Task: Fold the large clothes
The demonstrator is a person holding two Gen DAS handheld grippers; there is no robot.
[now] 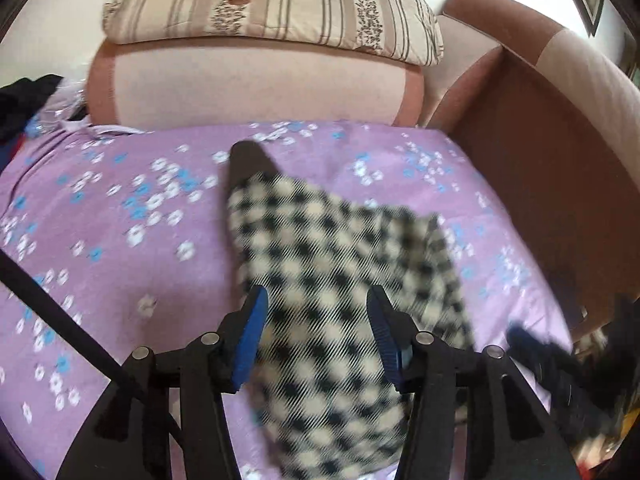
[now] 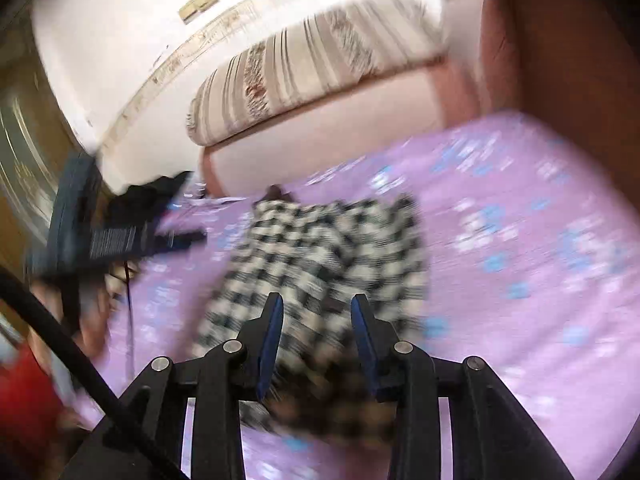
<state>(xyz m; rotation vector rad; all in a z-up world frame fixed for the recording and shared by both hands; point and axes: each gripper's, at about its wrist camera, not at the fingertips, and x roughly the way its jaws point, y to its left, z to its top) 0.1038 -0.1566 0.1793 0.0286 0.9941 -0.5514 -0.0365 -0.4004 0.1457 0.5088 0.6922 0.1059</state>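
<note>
Purple floral bedsheet (image 1: pixel 120 240) under checkered garment (image 1: pixel 340 264); left gripper (image 1: pixel 316 304) and right gripper (image 2: pixel 317 308) both parted, empty.

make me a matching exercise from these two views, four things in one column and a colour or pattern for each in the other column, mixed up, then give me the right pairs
Things:
1. garment lying on the bed
2. bed sheet
3. cushion on top of the sofa back
4. pads of the left tongs

Colour or pattern:
A. plain blue
B. beige with brown stripes
C. black and cream check
D. lilac with small white and blue flowers

Right pairs: 1-C, 2-D, 3-B, 4-A
</note>
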